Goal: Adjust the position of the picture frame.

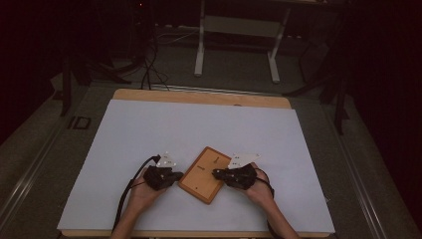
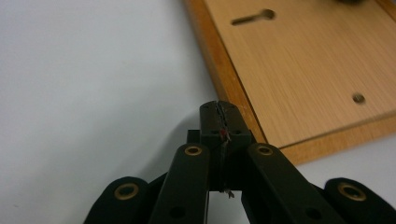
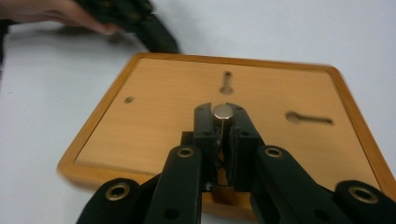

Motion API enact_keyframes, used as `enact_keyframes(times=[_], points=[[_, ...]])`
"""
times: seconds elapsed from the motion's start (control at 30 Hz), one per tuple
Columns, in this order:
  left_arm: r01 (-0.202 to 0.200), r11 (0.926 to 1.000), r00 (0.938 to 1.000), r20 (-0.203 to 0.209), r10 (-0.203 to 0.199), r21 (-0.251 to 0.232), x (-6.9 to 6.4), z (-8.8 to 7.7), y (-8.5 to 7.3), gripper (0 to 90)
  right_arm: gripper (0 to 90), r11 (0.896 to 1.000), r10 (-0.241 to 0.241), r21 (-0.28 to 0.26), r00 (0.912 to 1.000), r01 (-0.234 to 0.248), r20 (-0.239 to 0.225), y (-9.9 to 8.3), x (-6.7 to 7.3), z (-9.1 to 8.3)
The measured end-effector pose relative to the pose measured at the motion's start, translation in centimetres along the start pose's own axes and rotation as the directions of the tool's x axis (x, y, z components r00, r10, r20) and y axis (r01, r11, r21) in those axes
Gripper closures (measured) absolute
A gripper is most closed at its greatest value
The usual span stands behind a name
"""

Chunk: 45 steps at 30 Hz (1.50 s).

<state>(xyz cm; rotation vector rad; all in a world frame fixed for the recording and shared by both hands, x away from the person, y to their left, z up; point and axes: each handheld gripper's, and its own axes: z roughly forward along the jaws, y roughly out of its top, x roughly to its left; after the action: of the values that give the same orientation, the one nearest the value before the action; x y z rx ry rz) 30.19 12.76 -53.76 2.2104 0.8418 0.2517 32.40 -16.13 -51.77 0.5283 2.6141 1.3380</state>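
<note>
So from the high view it's a pretty simple layout: one table point(image 1: 149, 124) with a pale sheet over it, one wooden board point(image 1: 205, 174) lying flat and turned at an angle near the person's edge, and two grippers, one on each side of it. The left gripper point(image 1: 175, 175) sits just beside the board's left edge, the right gripper point(image 1: 216, 173) reaches onto the board's right part, and each has a hand wrapped around it plus one grey three-cornered plate on top. Farther back on the floor there's one white stand point(image 1: 239, 35) with two legs. Over in the left gripper view, the left gripper point(image 2: 220, 112) has its jaws pressed together with nothing between them, tips low over the pale sheet right next to the board's point(image 2: 299, 70) raised rim. On the board I count one keyhole slot point(image 2: 252, 17) and one small round hole point(image 2: 358, 98) from that angle. Then the right gripper view: the right gripper point(image 3: 223, 112) has its jaws clamped on one small metal pin point(image 3: 222, 111), standing upright over the middle of the board point(image 3: 154, 121). Counted there, two keyhole slots, one point(image 3: 227, 83) beyond the pin and one point(image 3: 308, 118) off to the side, and one small round hole point(image 3: 129, 99). The other gripper point(image 3: 159, 39) shows blurred past the board's far edge.
</note>
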Motion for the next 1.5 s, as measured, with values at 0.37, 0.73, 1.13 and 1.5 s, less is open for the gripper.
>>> enact_keyframes(times=[0.37, 0.73, 1.13, 1.5], points=[[-0.085, 0.996, 0.9925, 0.091, 0.082, 0.027, -3.0, 0.5, 0.2, 89.9, 83.8, 0.996, 0.091, 0.005, 0.9826, -0.093, 0.162, 0.0, -1.2, 0.0], [-0.142, 0.9898, 0.9736, 0.183, 0.137, 0.016, -5.0, 1.3, 0.5, 89.8, 83.3, 0.982, 0.188, -0.032, 0.9563, -0.185, 0.224, 0.3, -2.3, 0.7], [-0.223, 0.9737, 0.9465, 0.228, 0.228, -0.049, -8.3, 3.0, 1.1, 89.8, 83.4, 0.986, 0.169, -0.041, 0.9734, -0.164, 0.155, 2.0, -1.9, 3.4], [-0.238, 0.9694, 0.9412, 0.232, 0.245, -0.061, -8.7, 2.9, 1.4, 88.1, 83.8, 0.996, 0.087, 0.004, 0.9951, -0.087, 0.047, 3.4, -0.6, 6.1]])
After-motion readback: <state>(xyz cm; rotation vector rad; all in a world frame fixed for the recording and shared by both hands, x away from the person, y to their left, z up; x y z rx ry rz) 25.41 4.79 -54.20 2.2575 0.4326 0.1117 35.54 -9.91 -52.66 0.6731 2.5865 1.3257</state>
